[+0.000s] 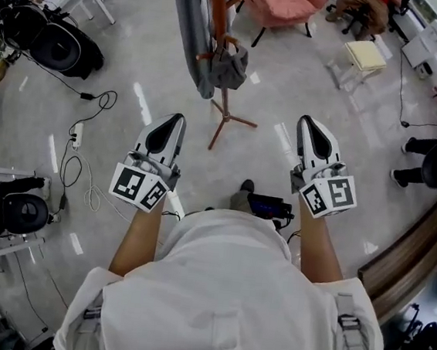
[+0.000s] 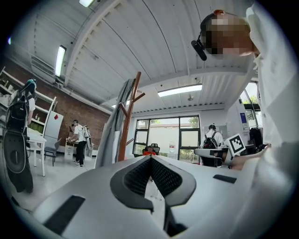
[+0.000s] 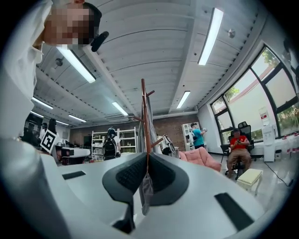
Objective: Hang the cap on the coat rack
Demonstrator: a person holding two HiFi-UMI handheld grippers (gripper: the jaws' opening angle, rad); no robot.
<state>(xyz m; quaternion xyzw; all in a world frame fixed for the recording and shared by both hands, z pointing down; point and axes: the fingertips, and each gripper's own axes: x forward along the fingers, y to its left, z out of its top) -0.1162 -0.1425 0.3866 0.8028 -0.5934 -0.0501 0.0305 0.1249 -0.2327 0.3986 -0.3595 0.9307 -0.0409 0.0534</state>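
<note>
A wooden coat rack (image 1: 226, 115) stands on the floor ahead of me, with a long grey garment (image 1: 190, 20) draped on it. A dark grey cap (image 1: 232, 64) hangs from one of its pegs. My left gripper (image 1: 176, 118) is held out at waist height, short of the rack and to its left, jaws shut with nothing between them. My right gripper (image 1: 308, 121) is level with it to the rack's right, also shut and empty. The rack (image 2: 126, 126) rises beyond the left gripper (image 2: 150, 158), and the rack (image 3: 144, 107) stands straight ahead of the right gripper (image 3: 145, 154).
A pink armchair (image 1: 283, 2) and a stool with a yellow cushion (image 1: 364, 55) stand beyond the rack. Cables and a power strip (image 1: 75, 136) lie on the floor at left, near black bags (image 1: 54, 44). A wooden bench edge (image 1: 412, 253) runs at right. Other people are in the room.
</note>
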